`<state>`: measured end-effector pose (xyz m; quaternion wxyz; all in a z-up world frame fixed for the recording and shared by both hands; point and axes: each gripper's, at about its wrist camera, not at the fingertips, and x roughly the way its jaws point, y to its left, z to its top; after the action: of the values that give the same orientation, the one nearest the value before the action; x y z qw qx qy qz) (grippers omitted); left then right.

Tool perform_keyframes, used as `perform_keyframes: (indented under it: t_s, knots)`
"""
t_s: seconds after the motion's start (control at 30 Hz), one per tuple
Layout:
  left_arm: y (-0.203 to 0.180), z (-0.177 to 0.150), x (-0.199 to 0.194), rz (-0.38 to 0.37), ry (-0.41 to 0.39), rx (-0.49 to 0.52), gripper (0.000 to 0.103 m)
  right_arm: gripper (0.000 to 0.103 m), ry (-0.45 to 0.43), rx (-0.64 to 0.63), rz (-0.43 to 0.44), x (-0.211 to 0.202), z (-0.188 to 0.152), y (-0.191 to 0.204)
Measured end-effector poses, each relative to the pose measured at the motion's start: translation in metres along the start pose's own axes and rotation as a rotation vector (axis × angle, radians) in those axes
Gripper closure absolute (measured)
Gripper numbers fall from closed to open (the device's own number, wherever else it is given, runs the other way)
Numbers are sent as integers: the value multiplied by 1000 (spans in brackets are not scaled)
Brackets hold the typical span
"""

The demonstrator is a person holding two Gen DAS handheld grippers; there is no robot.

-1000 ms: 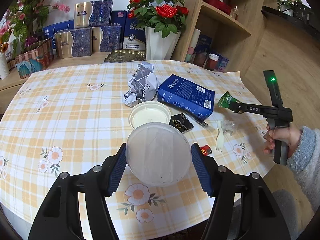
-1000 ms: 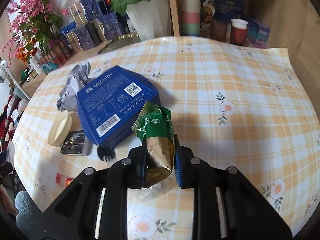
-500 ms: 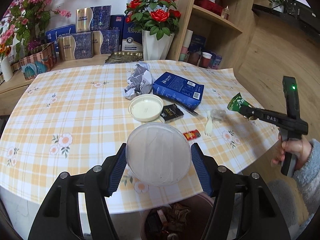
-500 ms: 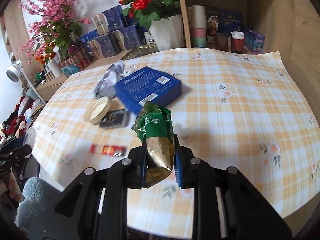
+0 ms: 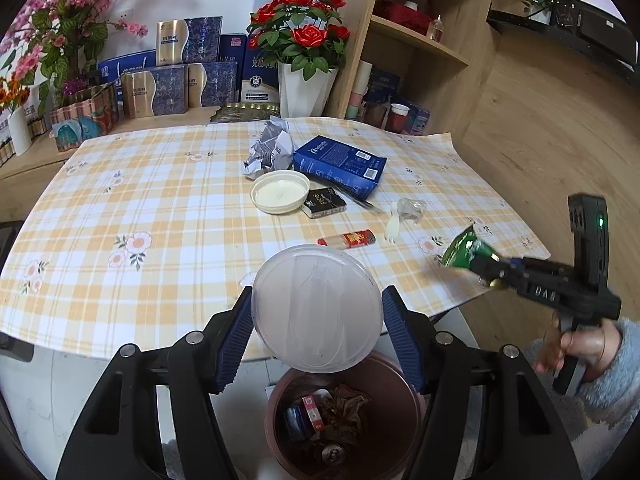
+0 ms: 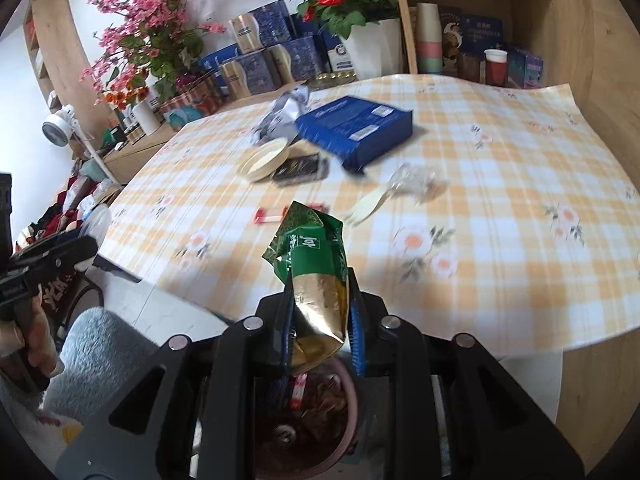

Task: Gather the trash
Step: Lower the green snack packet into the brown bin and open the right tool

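Lid (image 5: 316,308), clear, round, clamped in left gripper (image 5: 317,334); green-gold wrapper (image 6: 316,276), crumpled, pinched in right gripper (image 6: 319,330). Bin (image 5: 394,412) below both, table (image 5: 160,216) ahead.

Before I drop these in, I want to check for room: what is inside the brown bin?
The round brown bin holds a red-and-white wrapper, crumpled brown scraps and a can top. The clear plastic lid in the left claw covers its far rim.

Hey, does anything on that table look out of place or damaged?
Yes: a crumpled silver wrapper lies balled up beside the blue box, and the checked tablecloth corner curls up at the far right edge.
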<state>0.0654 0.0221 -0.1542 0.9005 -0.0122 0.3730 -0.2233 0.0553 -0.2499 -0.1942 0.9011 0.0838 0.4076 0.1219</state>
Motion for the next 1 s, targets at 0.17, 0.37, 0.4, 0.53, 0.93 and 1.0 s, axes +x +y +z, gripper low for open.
perform_keyframes:
  t_s: [0.17,0.37,0.4,0.53,0.93,1.0]
  knots:
    - [-4,-13,-11,2,-2,5,41,78,32,-7,14,0,-28,15]
    - [-1,-25,-19,3,-3,-11,41,78,82,-7,43,7,-54,28]
    - [-1,-27,-20,3,-3,-17,41,78,91,-10,47,8,-57,29]
    - [0,-35,-24,6,3,-22,41,78,138,-13,67,17,-70,37]
    - [2,-46,-23,4,24,-40,41,78,345,-56,77,64,-102,56]
    - [2,-47,-20,0,32,-46,41,77,352,-60,80,67,-103,58]
